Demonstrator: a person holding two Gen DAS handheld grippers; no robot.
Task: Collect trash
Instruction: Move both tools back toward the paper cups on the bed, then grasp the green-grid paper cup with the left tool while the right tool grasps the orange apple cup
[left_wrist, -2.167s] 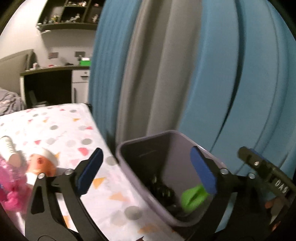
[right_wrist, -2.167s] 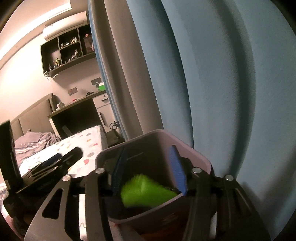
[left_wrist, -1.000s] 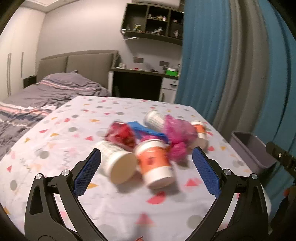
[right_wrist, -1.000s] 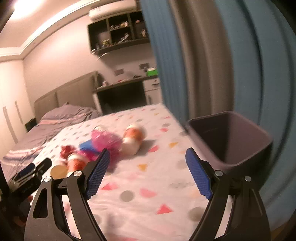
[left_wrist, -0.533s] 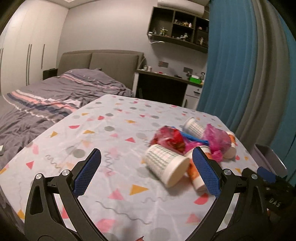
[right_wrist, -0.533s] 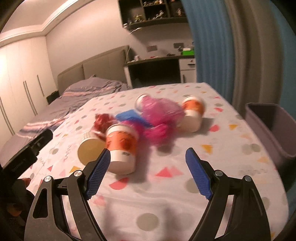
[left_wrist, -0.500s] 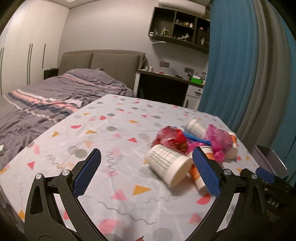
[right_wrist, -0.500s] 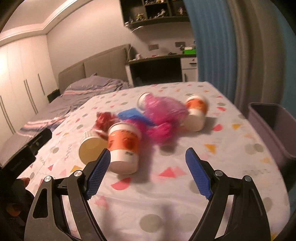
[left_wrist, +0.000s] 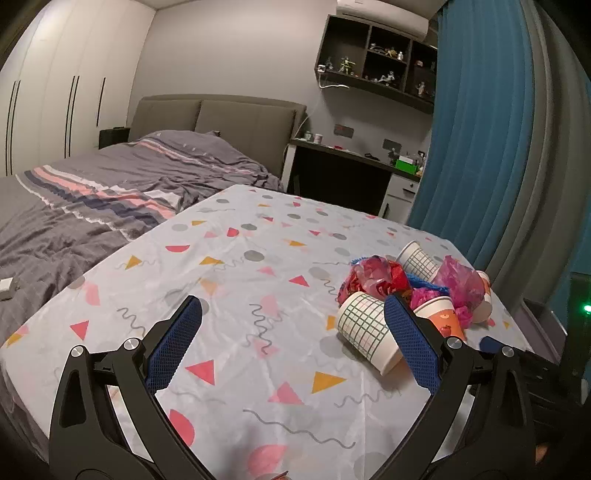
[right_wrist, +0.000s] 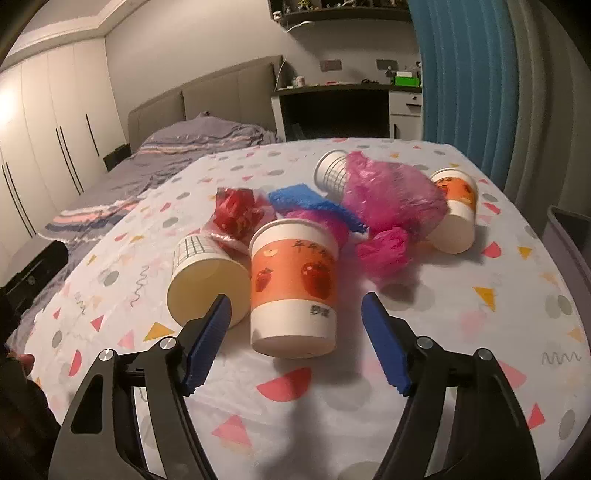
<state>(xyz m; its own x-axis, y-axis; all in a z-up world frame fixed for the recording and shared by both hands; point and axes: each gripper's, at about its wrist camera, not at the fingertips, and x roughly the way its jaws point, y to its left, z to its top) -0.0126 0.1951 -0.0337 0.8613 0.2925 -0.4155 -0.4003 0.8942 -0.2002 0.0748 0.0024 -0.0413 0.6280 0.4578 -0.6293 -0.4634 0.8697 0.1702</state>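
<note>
A heap of trash lies on the patterned tablecloth (right_wrist: 424, 369). An orange apple-print paper cup (right_wrist: 293, 286) stands upside down just beyond my right gripper (right_wrist: 297, 332), whose jaws are closing with nothing between the pads. Beside it lies a grid-pattern cup (right_wrist: 205, 278) on its side, with a red wrapper (right_wrist: 238, 208), a blue cloth (right_wrist: 306, 205), pink plastic bags (right_wrist: 391, 201) and a second orange cup (right_wrist: 456, 208) behind. My left gripper (left_wrist: 291, 338) is open over bare cloth, left of the grid cup (left_wrist: 367, 336) and the heap (left_wrist: 424, 280).
The grey trash bin (right_wrist: 570, 236) stands at the table's right edge. A bed (left_wrist: 110, 199) lies to the left, a desk (left_wrist: 351, 173) and blue curtain (left_wrist: 480, 129) behind. The other gripper's body (left_wrist: 535, 373) shows at the left wrist view's right.
Both grippers swung away from the bin to the table. The right one has come close to the upside-down orange cup and its jaws have narrowed. The left one shifted left of the heap.
</note>
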